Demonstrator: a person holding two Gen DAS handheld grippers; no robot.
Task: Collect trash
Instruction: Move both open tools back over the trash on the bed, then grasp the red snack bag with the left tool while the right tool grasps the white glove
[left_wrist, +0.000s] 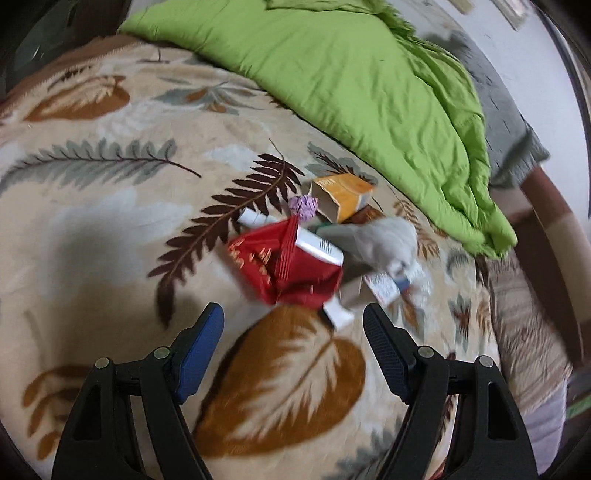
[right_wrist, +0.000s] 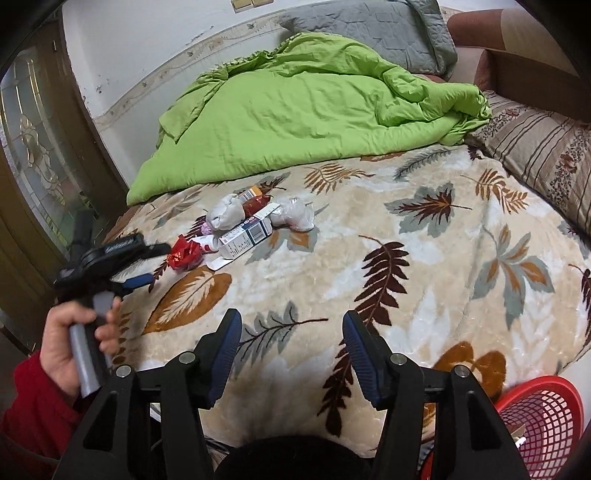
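A pile of trash lies on the leaf-patterned blanket (left_wrist: 110, 221). In the left wrist view it holds a crumpled red packet (left_wrist: 284, 266), a white box (left_wrist: 317, 247), an orange carton (left_wrist: 343, 195), a grey wad (left_wrist: 384, 240) and a purple scrap (left_wrist: 303, 206). My left gripper (left_wrist: 293, 321) is open and empty, just short of the red packet. In the right wrist view the pile shows as the red packet (right_wrist: 184, 254), a white carton (right_wrist: 243, 240) and a plastic bag (right_wrist: 293, 214). My right gripper (right_wrist: 291, 328) is open and empty, well back from the pile. The left gripper (right_wrist: 147, 264) shows there too.
A green quilt (right_wrist: 295, 110) lies bunched behind the trash. A red mesh basket (right_wrist: 543, 421) stands off the bed's near right corner. A striped pillow (right_wrist: 546, 155) lies at the right, a grey pillow (right_wrist: 369, 33) at the back. A door (right_wrist: 33, 166) is at left.
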